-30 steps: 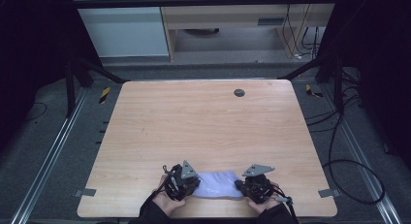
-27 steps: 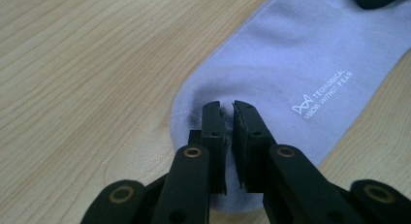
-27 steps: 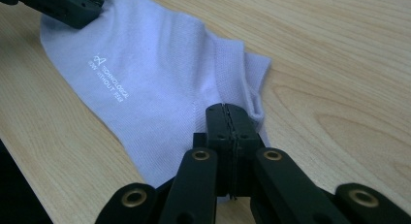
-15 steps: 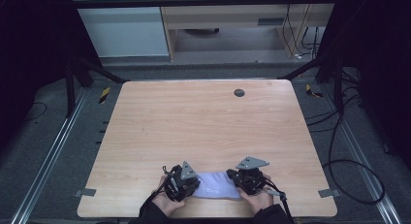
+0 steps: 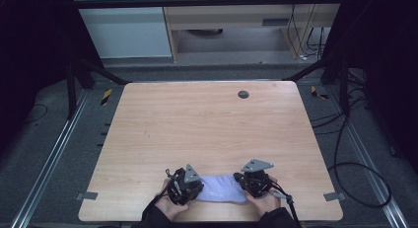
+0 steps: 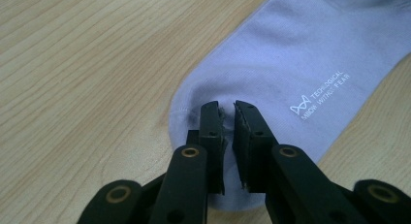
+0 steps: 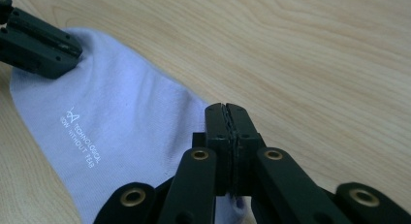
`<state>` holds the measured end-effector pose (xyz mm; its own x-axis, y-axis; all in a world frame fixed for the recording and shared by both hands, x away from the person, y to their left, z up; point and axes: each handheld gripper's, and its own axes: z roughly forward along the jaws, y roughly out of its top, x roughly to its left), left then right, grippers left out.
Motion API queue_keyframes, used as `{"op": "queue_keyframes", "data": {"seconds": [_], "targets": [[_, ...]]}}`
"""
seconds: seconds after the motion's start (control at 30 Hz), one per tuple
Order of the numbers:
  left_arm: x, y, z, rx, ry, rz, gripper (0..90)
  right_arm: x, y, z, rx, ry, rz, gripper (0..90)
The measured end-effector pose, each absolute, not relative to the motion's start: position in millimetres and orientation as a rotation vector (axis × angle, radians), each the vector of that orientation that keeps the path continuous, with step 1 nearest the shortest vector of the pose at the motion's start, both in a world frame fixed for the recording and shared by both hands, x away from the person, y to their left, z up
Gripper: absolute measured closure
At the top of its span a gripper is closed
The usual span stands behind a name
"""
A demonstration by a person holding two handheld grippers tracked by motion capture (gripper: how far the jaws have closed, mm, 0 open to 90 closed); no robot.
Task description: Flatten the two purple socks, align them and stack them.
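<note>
Down at the bottom centre of the high view, two hands come in from the lower edge, each wrapped around a gripper, one at either end of a pale lilac sock (image 5: 224,189) that lies flat on the wooden table (image 5: 207,124). The left gripper (image 6: 228,115) points along the sock, its jaws nearly together and pinching a small fold of fabric at the rounded end, in the lower middle of its own view. The right gripper (image 7: 227,112) has just been closing; its jaws are clenched tight on the sock's edge at the other end. White lettering (image 6: 320,95) runs across the fabric. A dark round disc (image 5: 243,94) sits at the upper right of the tabletop. Beyond the table lie grey floor, black cables (image 5: 355,159) at the right, and a pale cabinet (image 5: 121,25) at the upper left.
</note>
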<state>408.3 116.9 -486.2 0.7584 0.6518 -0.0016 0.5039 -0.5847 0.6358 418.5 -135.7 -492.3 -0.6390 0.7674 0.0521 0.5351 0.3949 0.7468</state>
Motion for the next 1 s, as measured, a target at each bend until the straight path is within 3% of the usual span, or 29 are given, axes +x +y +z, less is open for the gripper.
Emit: {"op": "queue_keyframes", "data": {"seconds": [0.2,0.37,0.5,0.8,1.0], "targets": [[408.0,116.7,-486.4,2.322,0.864,0.306,81.5,417.3,-146.3,-491.8,1.203,2.308,1.082,88.7],[407.8,116.9,-486.1,2.325,0.862,0.307,80.8,415.6,-148.3,-487.7,1.2,2.286,1.114,78.1],[407.4,117.0,-486.0,2.324,0.86,0.309,80.1,409.3,-151.6,-479.2,1.169,2.286,1.197,80.4],[407.2,117.5,-485.9,2.321,0.863,0.313,79.0,402.7,-136.4,-499.7,1.12,2.468,1.115,89.8],[406.4,123.1,-475.8,2.242,0.851,0.341,69.9,404.6,-141.9,-493.6,1.121,2.443,1.16,88.2]]}}
